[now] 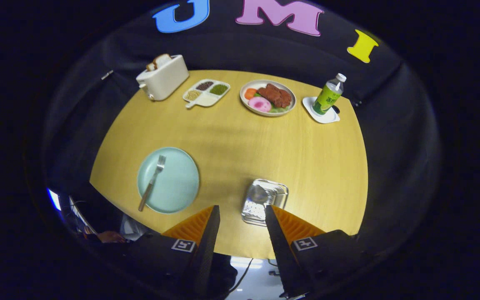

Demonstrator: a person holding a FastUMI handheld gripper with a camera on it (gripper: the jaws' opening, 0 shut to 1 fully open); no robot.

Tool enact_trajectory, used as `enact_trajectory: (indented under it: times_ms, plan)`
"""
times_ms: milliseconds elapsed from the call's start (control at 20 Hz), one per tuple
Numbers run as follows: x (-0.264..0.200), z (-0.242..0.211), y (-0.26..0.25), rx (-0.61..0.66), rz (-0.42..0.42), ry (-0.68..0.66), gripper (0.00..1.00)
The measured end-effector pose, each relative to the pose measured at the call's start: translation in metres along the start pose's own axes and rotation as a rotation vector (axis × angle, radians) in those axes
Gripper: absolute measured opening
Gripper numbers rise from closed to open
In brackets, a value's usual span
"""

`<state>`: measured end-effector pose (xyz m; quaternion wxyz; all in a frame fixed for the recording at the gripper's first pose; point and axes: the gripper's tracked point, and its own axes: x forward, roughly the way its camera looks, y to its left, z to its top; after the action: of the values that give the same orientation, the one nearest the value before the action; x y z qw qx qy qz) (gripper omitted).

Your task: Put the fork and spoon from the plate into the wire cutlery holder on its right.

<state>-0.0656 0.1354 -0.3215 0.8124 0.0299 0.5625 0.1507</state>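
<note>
Two fingers of the hand-held gripper (pixel 242 212) stand wide apart above the near edge of the counter (pixel 290 154), holding nothing. Between and just ahead of them sits the wire cutlery holder (pixel 264 201); its near rim is partly cut off by the right finger. A shiny rounded shape inside it looks like the bowl of the spoon (pixel 258 194), but the glare on the metal makes this hard to confirm.

To the left of the holder, well apart from it, lies the pale blue plate (pixel 177 183). The fork (pixel 152 181) rests on it, tines pointing away from the fingers, handle end reaching over the plate's near rim.

Along the far edge of the counter, from left to right: a white toaster (pixel 163 77) with bread showing at its top; a divided white tray (pixel 206 93) with small heaps of grains or beans, contents too small to identify; a food plate (pixel 268 98) with brown, pink and orange items; a green-labelled bottle (pixel 328 95) standing on a white coaster (pixel 321 111).

Below the counter's left edge a hand (pixel 111 237) is dimly visible.
</note>
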Motion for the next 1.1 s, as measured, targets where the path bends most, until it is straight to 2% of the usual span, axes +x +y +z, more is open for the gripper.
enact_trajectory:
  times_ms: [150, 300, 550, 950, 1100]
  plan:
    - [0.009, 0.003, 0.063, -0.003, 0.076, -0.044, 0.70]
    - [0.036, -0.007, 0.131, -0.023, 0.148, -0.022, 0.70]
    - [0.088, -0.028, 0.202, -0.047, 0.192, 0.051, 0.70]
    - [0.156, -0.057, 0.231, -0.072, 0.118, 0.164, 0.70]
    - [0.171, -0.063, 0.221, -0.088, 0.062, 0.194, 0.62]
